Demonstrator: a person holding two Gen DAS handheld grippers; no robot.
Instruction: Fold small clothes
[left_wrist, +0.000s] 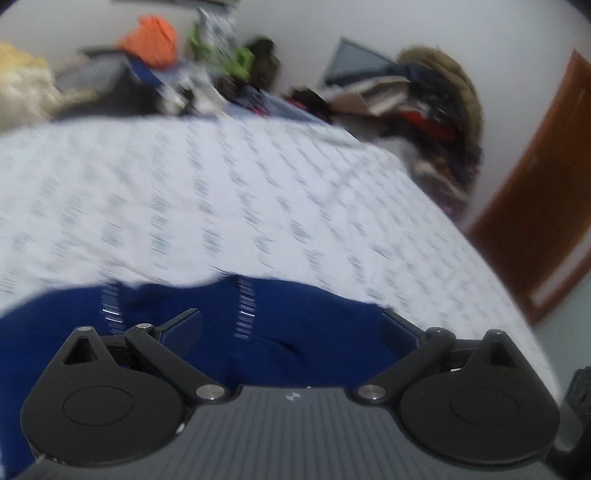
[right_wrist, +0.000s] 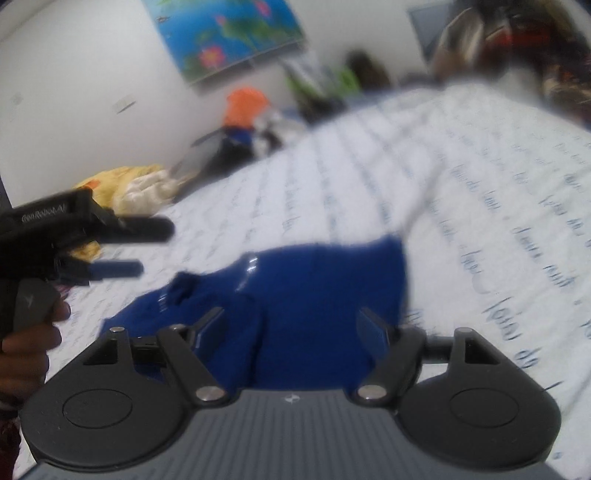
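Note:
A small dark blue garment (right_wrist: 314, 288) with thin white stripe marks lies crumpled on the white printed bedsheet (right_wrist: 480, 184). In the left wrist view the blue garment (left_wrist: 277, 332) fills the near foreground under my left gripper (left_wrist: 291, 317), whose jaws stand wide apart and hold nothing. My right gripper (right_wrist: 291, 321) is also open and empty, hovering just over the garment's near edge. The left gripper (right_wrist: 147, 247) shows at the left in the right wrist view, held by a hand, its fingers (right_wrist: 147, 229) apart above the sheet beside the garment. Both views are motion-blurred.
Piles of clothes and bags sit along the far side of the bed: an orange item (left_wrist: 151, 37), yellow fabric (right_wrist: 122, 184), dark items (left_wrist: 122, 92). A heap of clothes (left_wrist: 439, 110) and a brown door (left_wrist: 535, 184) stand at the right. A poster (right_wrist: 225, 33) hangs on the wall.

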